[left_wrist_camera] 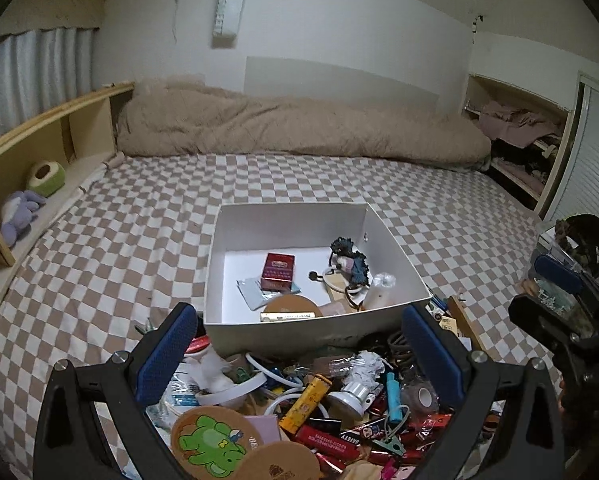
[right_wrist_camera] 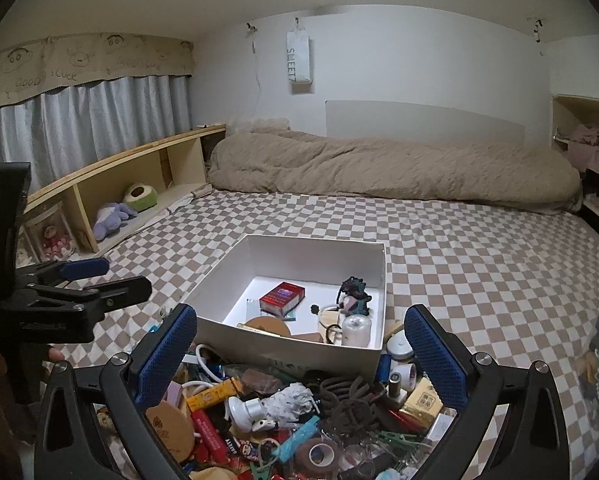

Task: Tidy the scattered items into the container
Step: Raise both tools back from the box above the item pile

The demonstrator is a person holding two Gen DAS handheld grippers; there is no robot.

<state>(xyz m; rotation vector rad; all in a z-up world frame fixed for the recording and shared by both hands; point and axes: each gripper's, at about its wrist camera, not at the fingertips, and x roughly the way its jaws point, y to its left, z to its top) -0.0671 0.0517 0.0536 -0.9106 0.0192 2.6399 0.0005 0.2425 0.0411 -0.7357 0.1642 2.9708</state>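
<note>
A white open box (left_wrist_camera: 299, 330) (right_wrist_camera: 299, 356) stands on the checkered bed. It holds a red packet (left_wrist_camera: 277, 271) (right_wrist_camera: 281, 298), a dark figurine (left_wrist_camera: 349, 262) (right_wrist_camera: 355, 290), a cork coaster and other small things. A pile of scattered items (left_wrist_camera: 319, 404) (right_wrist_camera: 299, 412) lies in front of the box: a yellow tube (left_wrist_camera: 305, 402), a frog coaster (left_wrist_camera: 209, 438), tape, clips, cords. My left gripper (left_wrist_camera: 299, 344) is open and empty above the pile. My right gripper (right_wrist_camera: 299, 344) is open and empty above the pile too. Each gripper shows at the edge of the other's view.
A rolled beige duvet (left_wrist_camera: 299, 128) (right_wrist_camera: 399, 168) lies at the far side of the bed. A wooden shelf (left_wrist_camera: 51, 148) (right_wrist_camera: 139, 176) with plush toys runs along the left. A wardrobe niche (left_wrist_camera: 515, 140) is at the right.
</note>
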